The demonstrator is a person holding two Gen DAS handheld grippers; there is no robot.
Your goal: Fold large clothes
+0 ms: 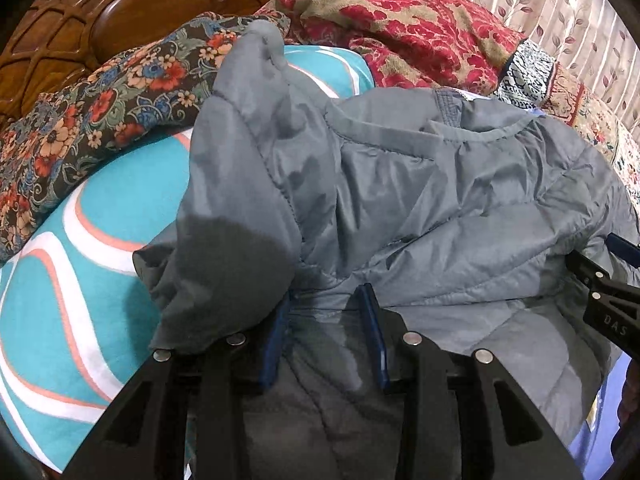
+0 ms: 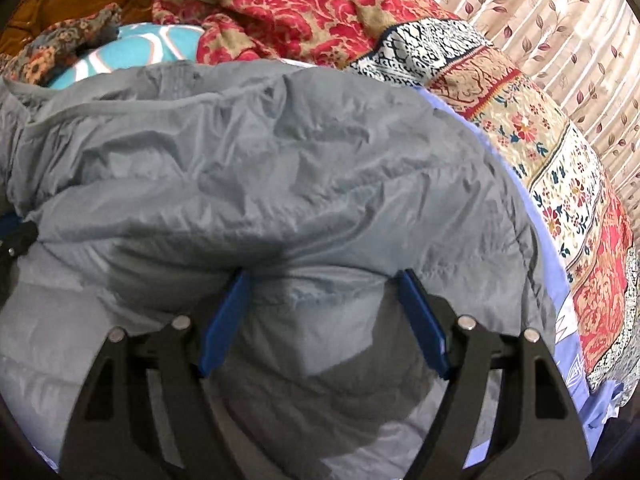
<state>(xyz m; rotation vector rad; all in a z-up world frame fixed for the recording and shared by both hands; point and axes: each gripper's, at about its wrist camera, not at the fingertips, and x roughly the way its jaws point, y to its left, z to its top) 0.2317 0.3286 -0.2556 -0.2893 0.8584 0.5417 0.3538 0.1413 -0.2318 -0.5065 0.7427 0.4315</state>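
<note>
While the grey jacket (image 1: 400,200) is being kept in a puffy heap on the bed, in front of the teal pillow (image 1: 80,280) and the red blanket (image 1: 400,32), both tongs are being pressed into its near edge. The left gripper (image 1: 330,308) is being held part open, its blue pads astride a ridge of quilted cloth; whether that ridge is actually being pinched cannot be told. The right gripper (image 2: 320,280) is being held wider, with a bulge of jacket sitting between the pads and nothing visibly being clamped.

The jacket is being judged light, soft and springy: padded filling under a thin, slick shell that is likely to slide between smooth pads and to puff back once a fold is let go. A hold is best being taken on a stitched seam, the hem or the collar band (image 1: 460,132), where the cloth is denser and less slippery, and not on a loose quilted panel. A sleeve or flap (image 1: 256,80) is being left standing up at the left and will probably need laying flat first.

Much is being hidden. The jacket's lower part is being cut off by the gripper bodies in both views, its front, zip and second sleeve cannot be made out, and the pad tips are being partly buried in folds. In the left view only a sliver of the right gripper (image 1: 612,288) is being shown at the edge.
</note>
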